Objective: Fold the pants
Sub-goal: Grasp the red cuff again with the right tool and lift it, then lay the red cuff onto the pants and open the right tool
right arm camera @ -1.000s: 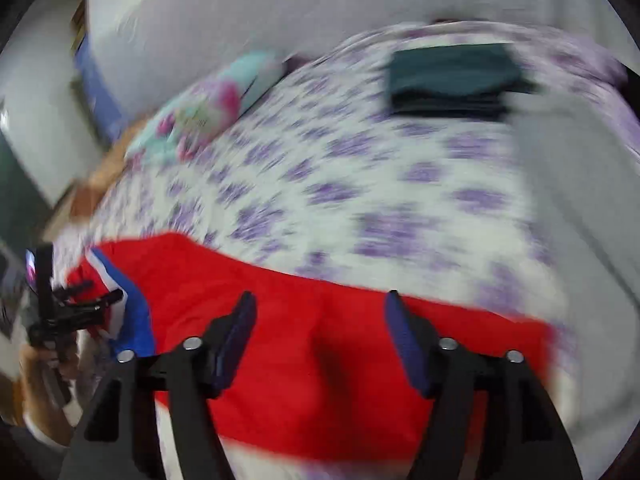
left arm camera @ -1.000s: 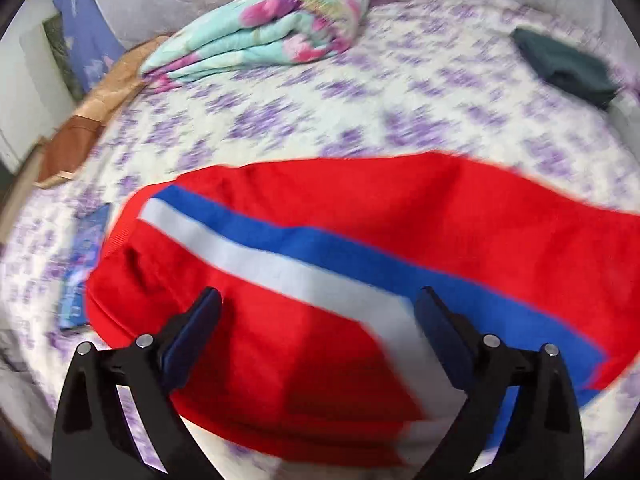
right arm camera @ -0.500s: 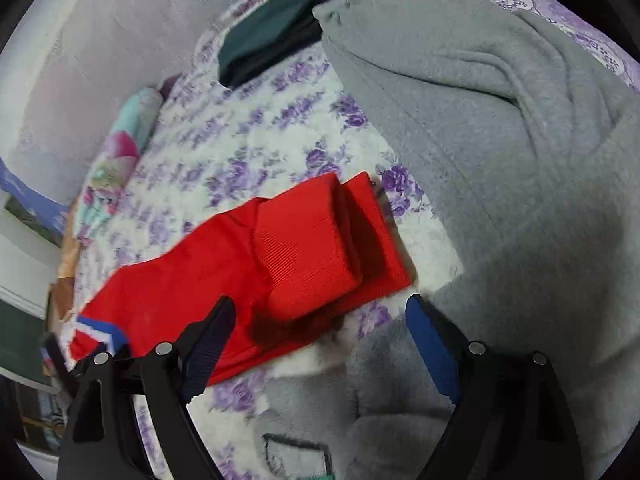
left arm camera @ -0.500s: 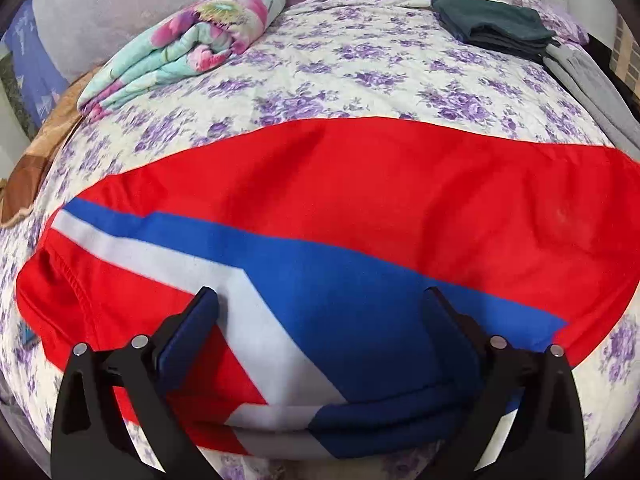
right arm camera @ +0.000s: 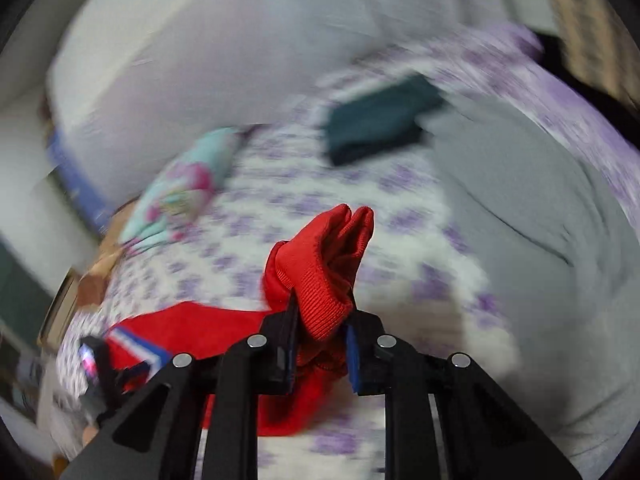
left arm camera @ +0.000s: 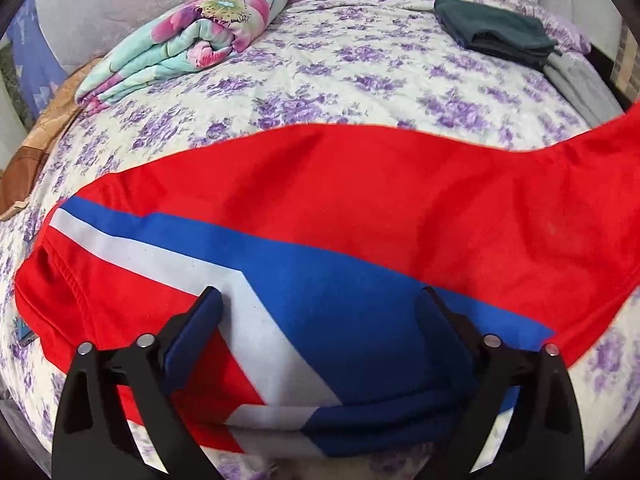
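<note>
Red pants (left arm camera: 360, 208) with a blue and white side stripe lie across the flowered bed (left arm camera: 360, 64), waistband at the left. My left gripper (left arm camera: 318, 312) is open, hovering over the striped hip part. In the right wrist view my right gripper (right arm camera: 322, 330) is shut on the ribbed red leg cuffs (right arm camera: 324, 268) and holds them lifted above the bed; the rest of the pants (right arm camera: 192, 324) trails down to the left. In the left wrist view the leg end rises off the bed at the far right (left arm camera: 616, 128).
A folded floral blanket (left arm camera: 188, 40) lies at the back left. A folded dark green garment (left arm camera: 496, 32) and grey clothes (right arm camera: 540, 240) lie at the right. The other gripper (right arm camera: 96, 364) shows at the lower left of the right wrist view.
My right gripper has closed on the leg cuffs and lifted them off the bed. The left gripper has stayed open over the hip.
</note>
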Demonstrator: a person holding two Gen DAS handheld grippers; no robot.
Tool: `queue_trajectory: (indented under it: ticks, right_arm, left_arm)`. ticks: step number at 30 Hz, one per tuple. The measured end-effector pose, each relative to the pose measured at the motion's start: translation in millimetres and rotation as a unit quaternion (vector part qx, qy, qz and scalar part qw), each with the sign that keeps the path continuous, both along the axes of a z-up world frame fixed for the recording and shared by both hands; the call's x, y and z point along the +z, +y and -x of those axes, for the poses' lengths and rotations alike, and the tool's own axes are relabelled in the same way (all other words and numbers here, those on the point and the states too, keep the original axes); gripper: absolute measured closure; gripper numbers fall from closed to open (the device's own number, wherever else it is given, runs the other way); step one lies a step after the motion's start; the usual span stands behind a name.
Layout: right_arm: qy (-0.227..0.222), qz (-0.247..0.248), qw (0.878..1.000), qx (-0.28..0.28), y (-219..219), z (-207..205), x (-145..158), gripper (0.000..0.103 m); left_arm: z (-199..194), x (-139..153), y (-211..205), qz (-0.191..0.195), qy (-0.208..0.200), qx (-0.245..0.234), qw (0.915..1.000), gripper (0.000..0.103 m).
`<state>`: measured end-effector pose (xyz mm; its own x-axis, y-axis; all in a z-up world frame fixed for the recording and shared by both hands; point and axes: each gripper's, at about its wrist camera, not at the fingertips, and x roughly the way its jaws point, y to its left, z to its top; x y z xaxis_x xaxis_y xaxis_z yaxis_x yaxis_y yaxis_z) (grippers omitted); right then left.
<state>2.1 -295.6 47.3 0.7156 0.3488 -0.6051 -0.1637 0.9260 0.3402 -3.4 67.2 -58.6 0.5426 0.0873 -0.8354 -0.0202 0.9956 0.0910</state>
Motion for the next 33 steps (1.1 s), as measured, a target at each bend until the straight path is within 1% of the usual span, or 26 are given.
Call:
queue_trajectory:
  ticks: [1, 3, 4, 5, 6, 7, 8, 9, 10, 11, 12, 14, 15, 16, 18, 19, 20, 21, 23, 24, 25, 27, 28, 29, 31, 33]
  right_arm:
    - [-0.003, 0.005, 1.0, 0.029, 22, -1, 5, 0.083]
    - [0.006, 0.016, 0.997, 0.076, 65, -6, 4, 0.081]
    - [0.013, 0.029, 0.994, 0.103, 94, -10, -3, 0.081]
    - [0.025, 0.046, 0.99, 0.128, 124, -14, -15, 0.077]
    - [0.036, 0.055, 0.987, 0.144, 145, -18, -26, 0.07]
    - [0.06, 0.058, 0.982, 0.167, 174, -23, -47, 0.065]
    - [0.086, 0.063, 0.977, 0.187, 197, -29, -68, 0.045]
    - [0.108, 0.07, 0.972, 0.198, 212, -32, -83, 0.038]
    - [0.138, 0.07, 0.965, 0.212, 229, -38, -102, 0.037]
    - [0.148, 0.062, 0.963, 0.217, 236, -40, -109, 0.037]
    - [0.144, 0.052, 0.963, 0.222, 238, -40, -108, 0.036]
    - [0.135, 0.016, 0.959, 0.25, 232, -42, -94, 0.037]
    - [0.135, 0.002, 0.958, 0.253, 224, -44, -87, 0.038]
    - [0.125, -0.008, 0.961, 0.246, 211, -46, -76, 0.038]
    - [0.082, -0.001, 0.974, 0.211, 174, -46, -53, 0.038]
    - [0.067, 0.011, 0.979, 0.19, 161, -45, -48, 0.038]
    - [0.053, 0.031, 0.986, 0.156, 141, -47, -43, 0.038]
    - [0.049, 0.044, 0.989, 0.134, 126, -47, -42, 0.037]
    - [0.059, 0.08, 0.992, 0.081, 97, -55, -52, 0.037]
    - [0.074, 0.088, 0.992, 0.059, 84, -60, -62, 0.037]
    - [0.088, 0.076, 0.992, 0.056, 75, -63, -70, 0.037]
    - [0.132, 0.024, 0.988, 0.072, 64, -71, -91, 0.037]
    - [0.146, 0.005, 0.986, 0.085, 66, -76, -99, 0.037]
    - [0.155, -0.012, 0.983, 0.098, 70, -78, -105, 0.037]
    - [0.151, -0.017, 0.981, 0.118, 83, -77, -109, 0.033]
    - [0.141, 0.001, 0.981, 0.133, 93, -78, -110, 0.03]
  left_arm:
    - [3, 10, 7, 0.01, -0.015, 0.004, 0.9998, 0.009]
    - [12, 27, 21, 0.019, -0.046, 0.019, 0.9986, 0.009]
    - [16, 33, 28, 0.018, -0.057, 0.029, 0.9978, 0.009]
    - [19, 36, 35, 0.014, -0.063, 0.038, 0.9972, 0.009]
    - [21, 39, 39, 0.01, -0.067, 0.047, 0.9966, 0.009]
    - [24, 41, 48, 0.002, -0.071, 0.062, 0.9956, 0.009]
    - [26, 42, 56, -0.004, -0.073, 0.074, 0.9946, 0.009]
    - [27, 42, 61, -0.006, -0.072, 0.082, 0.994, 0.009]
    - [28, 41, 69, -0.004, -0.067, 0.094, 0.9933, 0.009]
    - [29, 39, 76, -0.001, -0.061, 0.103, 0.9928, 0.009]
    - [30, 37, 80, 0.002, -0.056, 0.11, 0.9924, 0.009]
    - [29, 33, 85, 0.006, -0.047, 0.113, 0.9924, 0.009]
    - [30, 32, 86, 0.006, -0.045, 0.112, 0.9927, 0.009]
    - [28, 32, 83, 0.005, -0.043, 0.106, 0.9934, 0.009]
    - [26, 34, 76, 0.009, -0.045, 0.093, 0.9946, 0.009]
    - [23, 36, 69, 0.015, -0.048, 0.079, 0.9956, 0.009]
    - [21, 37, 63, 0.018, -0.049, 0.071, 0.9961, 0.009]
    - [17, 39, 54, 0.025, -0.049, 0.055, 0.997, 0.009]
    - [9, 40, 40, 0.04, -0.041, 0.032, 0.9978, 0.009]
    - [4, 39, 33, 0.052, -0.032, 0.022, 0.9979, 0.009]
    - [-1, 38, 27, 0.066, -0.021, 0.016, 0.9975, 0.009]
    - [-9, 34, 18, 0.093, -0.001, 0.009, 0.9957, 0.009]
    - [-15, 31, 13, 0.12, 0.016, 0.005, 0.9927, 0.009]
    - [-18, 27, 10, 0.134, 0.027, 0.004, 0.9906, 0.009]
    - [-25, 16, 4, 0.169, 0.061, 0.011, 0.9837, 0.009]
    - [-31, 6, -5, 0.193, 0.085, 0.015, 0.9773, 0.009]
